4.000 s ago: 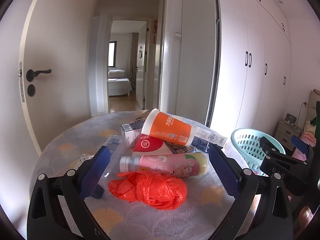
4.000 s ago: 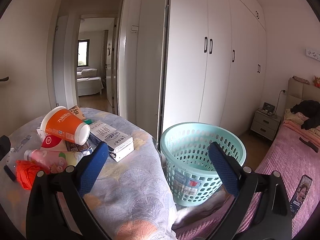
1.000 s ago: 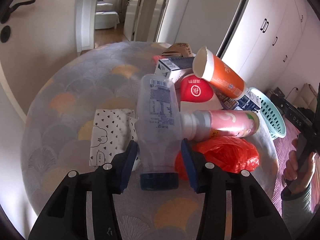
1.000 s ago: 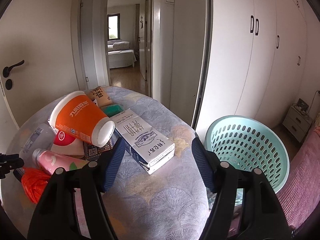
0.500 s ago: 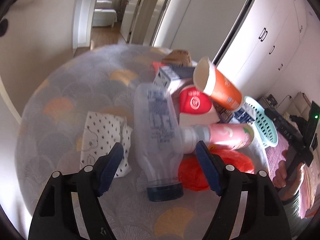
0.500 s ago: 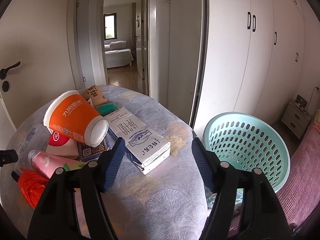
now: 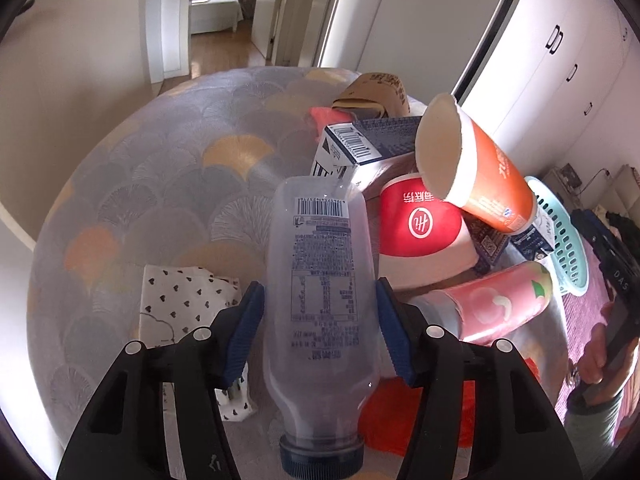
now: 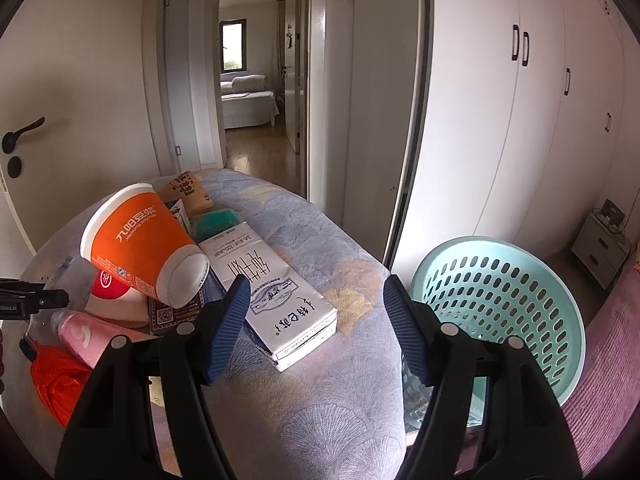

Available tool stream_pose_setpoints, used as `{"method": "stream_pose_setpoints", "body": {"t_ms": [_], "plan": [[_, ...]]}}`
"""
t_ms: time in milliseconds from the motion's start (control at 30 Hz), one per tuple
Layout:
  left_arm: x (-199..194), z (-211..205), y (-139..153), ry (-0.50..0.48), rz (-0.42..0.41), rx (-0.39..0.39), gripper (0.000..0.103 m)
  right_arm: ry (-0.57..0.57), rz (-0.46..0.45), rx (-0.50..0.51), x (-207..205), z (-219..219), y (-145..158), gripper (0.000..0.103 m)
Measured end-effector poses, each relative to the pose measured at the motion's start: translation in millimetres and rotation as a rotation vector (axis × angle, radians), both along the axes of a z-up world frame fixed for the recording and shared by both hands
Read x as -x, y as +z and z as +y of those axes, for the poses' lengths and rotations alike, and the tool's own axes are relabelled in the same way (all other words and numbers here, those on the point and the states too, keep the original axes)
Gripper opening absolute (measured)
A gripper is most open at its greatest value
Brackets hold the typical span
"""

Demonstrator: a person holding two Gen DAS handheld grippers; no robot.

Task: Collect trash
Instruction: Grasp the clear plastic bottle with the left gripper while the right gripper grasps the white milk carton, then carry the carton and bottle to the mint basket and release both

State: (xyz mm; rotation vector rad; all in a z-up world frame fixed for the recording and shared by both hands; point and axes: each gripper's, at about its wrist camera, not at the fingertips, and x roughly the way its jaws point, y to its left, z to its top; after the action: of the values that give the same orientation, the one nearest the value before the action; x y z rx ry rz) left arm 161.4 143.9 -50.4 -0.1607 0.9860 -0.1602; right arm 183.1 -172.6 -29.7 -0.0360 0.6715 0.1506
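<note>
The left gripper (image 7: pixel 320 312) has just been closing its blue ribbed fingers (image 7: pixel 244 330) onto a clear plastic bottle with a dark blue cap (image 7: pixel 322 296), and both pads now press the bottle's sides, cap end nearest the camera. The bottle lies on a round bench covered in a grey fan-patterned cloth (image 7: pixel 160 184), beside a white napkin printed with small hearts (image 7: pixel 182 300) and just left of a pink drink bottle (image 7: pixel 492 308) and a crumpled orange plastic bag (image 7: pixel 384 412). Behind them, an orange paper cup (image 7: pixel 476 168) lies tilted on a red-and-white paper cup (image 7: pixel 420 232) and a navy carton (image 7: pixel 372 144). The right gripper (image 8: pixel 316 320) hovers with its fingers (image 8: pixel 226 324) apart and holding nothing, above the bench near a flat white carton with black lettering (image 8: pixel 272 300). A pale turquoise perforated plastic basket (image 8: pixel 500 300) stands just beside the bench's right edge.
</note>
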Motion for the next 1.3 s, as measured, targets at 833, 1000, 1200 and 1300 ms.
{"method": "stream_pose_setpoints", "body": {"t_ms": [833, 1000, 1200, 1300], "plan": [[27, -20, 59, -0.011, -0.184, 0.039, 0.054, 0.222, 0.142, 0.011, -42, 20, -31, 0.05], [25, -44, 80, -0.062, -0.23, 0.036, 0.054, 0.14, 0.052, -0.034, -16, -6, -7, 0.05], [11, -115, 118, -0.215, -0.304, 0.035, 0.054, -0.009, -0.063, -0.045, 3, -58, 37, 0.05], [1, -154, 132, -0.283, -0.335, 0.051, 0.054, -0.116, -0.102, -0.029, 8, -90, 49, 0.05]]}}
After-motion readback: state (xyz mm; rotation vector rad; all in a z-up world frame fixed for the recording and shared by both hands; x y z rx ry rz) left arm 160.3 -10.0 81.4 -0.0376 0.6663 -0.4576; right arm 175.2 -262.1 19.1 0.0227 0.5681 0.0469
